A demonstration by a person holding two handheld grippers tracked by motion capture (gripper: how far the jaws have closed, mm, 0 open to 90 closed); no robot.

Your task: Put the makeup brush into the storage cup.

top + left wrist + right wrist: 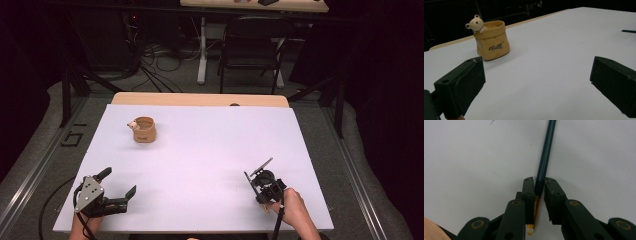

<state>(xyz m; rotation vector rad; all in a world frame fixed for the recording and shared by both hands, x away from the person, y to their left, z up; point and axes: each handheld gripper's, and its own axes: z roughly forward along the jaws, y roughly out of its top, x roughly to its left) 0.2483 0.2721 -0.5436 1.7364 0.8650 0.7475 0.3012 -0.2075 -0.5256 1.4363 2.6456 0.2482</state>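
Note:
A dark green pencil [545, 155] with a yellowish end lies on the white table sheet [200, 165] at the right front. My right gripper [539, 185] is shut on it, its pads pressing both sides of the shaft. From above, the pencil [263, 165] sticks out past the right gripper [254, 179] toward the far right. A small tan bag-shaped pot [144, 131] with a toy bear [476, 23] on its rim stands at the far left. My left gripper [119, 182] rests open at the left front, its jaws wide apart, aimed toward the pot [492, 43].
A wooden table edge [200, 99] runs behind the white sheet. A black chair [255, 45] and floor cables [160, 60] lie beyond it. Metal rails [30, 175] flank the table. The pencil's end [628, 31] pokes in at the far right of the left gripper view.

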